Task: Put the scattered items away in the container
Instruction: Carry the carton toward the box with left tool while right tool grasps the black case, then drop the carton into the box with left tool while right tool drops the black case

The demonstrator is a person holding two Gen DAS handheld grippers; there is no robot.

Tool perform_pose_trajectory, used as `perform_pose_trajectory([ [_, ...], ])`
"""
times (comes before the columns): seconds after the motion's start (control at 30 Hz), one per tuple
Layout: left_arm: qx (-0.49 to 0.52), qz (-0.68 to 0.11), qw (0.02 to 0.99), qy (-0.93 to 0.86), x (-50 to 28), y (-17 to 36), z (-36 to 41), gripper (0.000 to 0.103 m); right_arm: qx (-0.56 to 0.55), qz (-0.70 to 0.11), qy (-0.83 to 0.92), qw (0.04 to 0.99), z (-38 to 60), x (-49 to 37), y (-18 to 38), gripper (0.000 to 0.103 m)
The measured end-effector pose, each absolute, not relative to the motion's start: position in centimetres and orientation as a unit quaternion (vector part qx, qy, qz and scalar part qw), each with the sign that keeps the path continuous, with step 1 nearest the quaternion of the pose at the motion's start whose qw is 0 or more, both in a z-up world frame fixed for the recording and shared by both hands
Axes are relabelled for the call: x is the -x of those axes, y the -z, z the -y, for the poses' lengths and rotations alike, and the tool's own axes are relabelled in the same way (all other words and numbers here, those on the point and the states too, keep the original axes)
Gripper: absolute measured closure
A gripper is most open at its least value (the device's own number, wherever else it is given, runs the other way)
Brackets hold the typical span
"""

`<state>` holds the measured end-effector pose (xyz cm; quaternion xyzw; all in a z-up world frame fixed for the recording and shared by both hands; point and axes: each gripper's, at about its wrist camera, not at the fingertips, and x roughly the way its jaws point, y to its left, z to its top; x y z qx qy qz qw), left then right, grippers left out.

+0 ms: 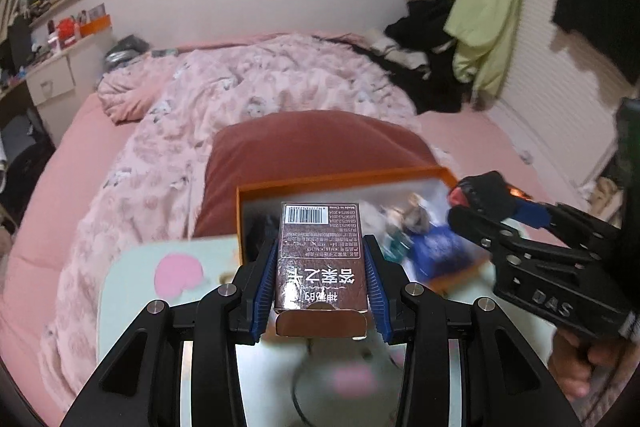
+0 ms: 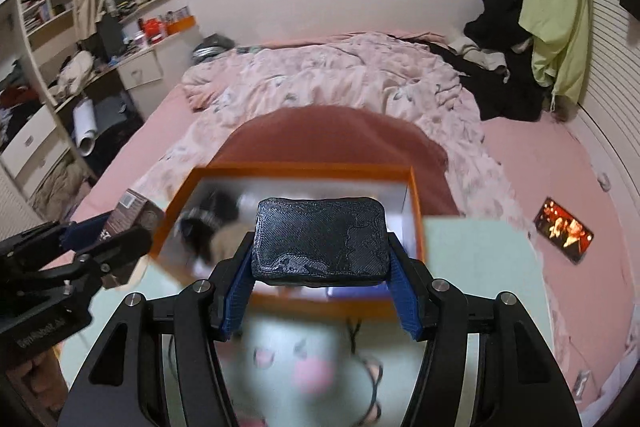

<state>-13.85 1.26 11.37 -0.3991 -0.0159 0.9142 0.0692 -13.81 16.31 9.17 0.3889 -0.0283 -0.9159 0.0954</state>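
Left gripper (image 1: 322, 267) clamped on a brown carton (image 1: 321, 255) above the orange box (image 1: 340, 179), right gripper (image 2: 320, 277) pinching a black block (image 2: 320, 237) over that box, jaws part-open around each, pink bed (image 2: 540, 163) beneath.

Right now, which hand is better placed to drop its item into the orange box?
Probably right: the right gripper holds the black textured case above the orange box; the left gripper's brown carton looks nearer its edge.

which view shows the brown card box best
The left wrist view. There the brown card box sits dead centre between the left gripper's blue pads, with its barcode and printed text readable. The right wrist view catches only a corner of it at the left edge, partly hidden behind that gripper.
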Motion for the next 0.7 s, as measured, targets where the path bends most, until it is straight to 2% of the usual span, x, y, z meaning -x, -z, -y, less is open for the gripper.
perform_pose_trajectory([
  [0.13,0.423,0.031,0.054,-0.904,17.5,-9.4,-0.9,0.063,-0.409,0.052,0.907,0.082,-16.1,17.4,-8.0,0.042],
  [0.2,0.426,0.034,0.049,-0.903,18.3,-8.7,-0.8,0.049,-0.423,0.072,0.9,0.08,-16.4,18.4,-7.2,0.042],
  [0.23,0.429,0.034,0.045,-0.902,18.5,-8.4,-0.8,0.032,-0.425,0.078,0.898,0.077,-16.4,18.9,-6.9,0.042],
  [0.27,0.427,0.036,0.044,-0.902,18.4,-8.2,-0.7,0.024,-0.425,0.076,0.899,0.071,-16.4,19.1,-6.5,0.042],
  [0.4,0.416,0.036,0.056,-0.907,17.4,-8.1,-0.7,0.022,-0.414,0.041,0.908,0.052,-15.9,18.5,-6.4,0.03],
  [0.7,0.39,0.052,0.053,-0.918,13.3,-9.3,0.6,0.017,-0.389,0.039,0.919,0.051,-15.9,15.5,-7.6,0.029],
])
